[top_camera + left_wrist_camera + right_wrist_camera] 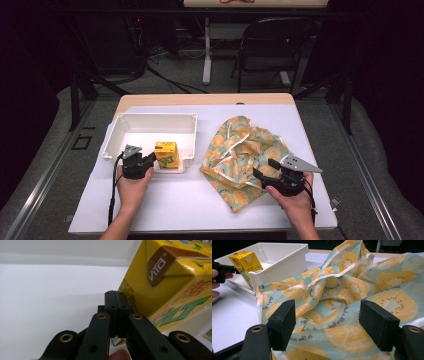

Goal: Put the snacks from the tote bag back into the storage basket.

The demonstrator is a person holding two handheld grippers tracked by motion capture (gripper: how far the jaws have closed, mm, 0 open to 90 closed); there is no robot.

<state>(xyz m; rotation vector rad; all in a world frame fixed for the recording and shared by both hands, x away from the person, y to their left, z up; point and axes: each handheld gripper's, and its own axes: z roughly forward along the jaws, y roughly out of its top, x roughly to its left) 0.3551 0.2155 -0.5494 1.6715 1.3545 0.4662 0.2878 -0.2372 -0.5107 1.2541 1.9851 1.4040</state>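
Near the counter's left edge, left claw [148, 161], jaws together, noses the carton [167, 154] in the tray [150, 120]; right claw [266, 169] gapes over the cloth [240, 145], ready to pinch.

free: bare table [170, 200] from 6 to 7 o'clock of bin, between the two hands | free: bin [150, 120] floor, left and rear | blocked: carton [167, 154] at bin's front-right corner, bin walls | blocked: cloth [245, 155] heaped at 3 o'clock of bin, rim touching
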